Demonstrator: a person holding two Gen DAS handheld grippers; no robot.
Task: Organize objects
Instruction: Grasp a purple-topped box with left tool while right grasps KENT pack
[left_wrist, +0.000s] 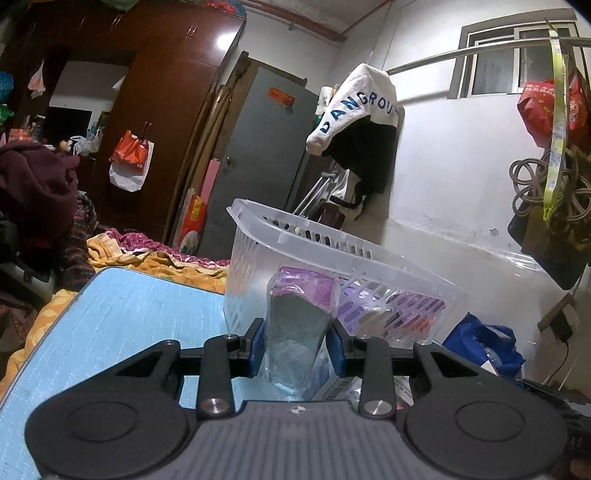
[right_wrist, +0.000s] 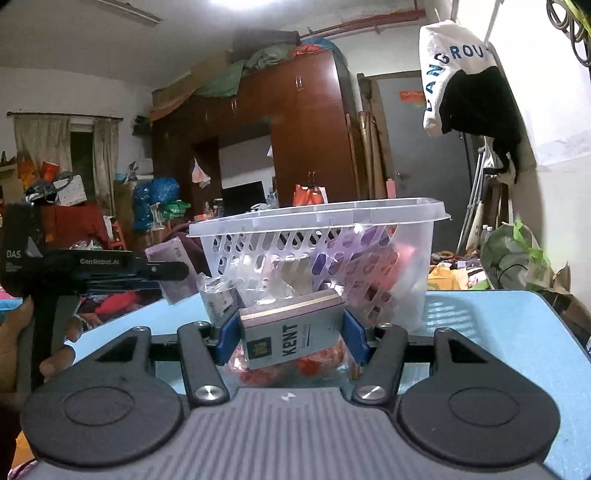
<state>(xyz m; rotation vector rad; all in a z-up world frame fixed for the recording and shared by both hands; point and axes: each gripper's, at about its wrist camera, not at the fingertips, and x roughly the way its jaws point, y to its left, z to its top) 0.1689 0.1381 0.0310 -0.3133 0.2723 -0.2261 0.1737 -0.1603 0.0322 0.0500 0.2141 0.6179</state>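
Observation:
My left gripper (left_wrist: 295, 341) is shut on a purple and grey wrapped pack (left_wrist: 299, 314), held upright above the blue table (left_wrist: 129, 317) just in front of a clear plastic basket (left_wrist: 258, 254). In the right wrist view that left gripper (right_wrist: 177, 275) shows at the left, still holding the purple pack (right_wrist: 173, 273) beside the basket (right_wrist: 317, 221). My right gripper (right_wrist: 291, 336) is shut on a grey KENT cigarette box (right_wrist: 291, 336), held tilted above the table (right_wrist: 498, 332) in front of the basket. The basket holds several purple and pink items.
A red and clear wrapped packet (right_wrist: 314, 365) and another small wrapped pack (right_wrist: 219, 297) lie on the table under and beside the right gripper. A barcoded packet (left_wrist: 338, 387) lies under the left gripper. A bed with cloths (left_wrist: 155, 258) is behind the table. A white wall (left_wrist: 461, 184) is at the right.

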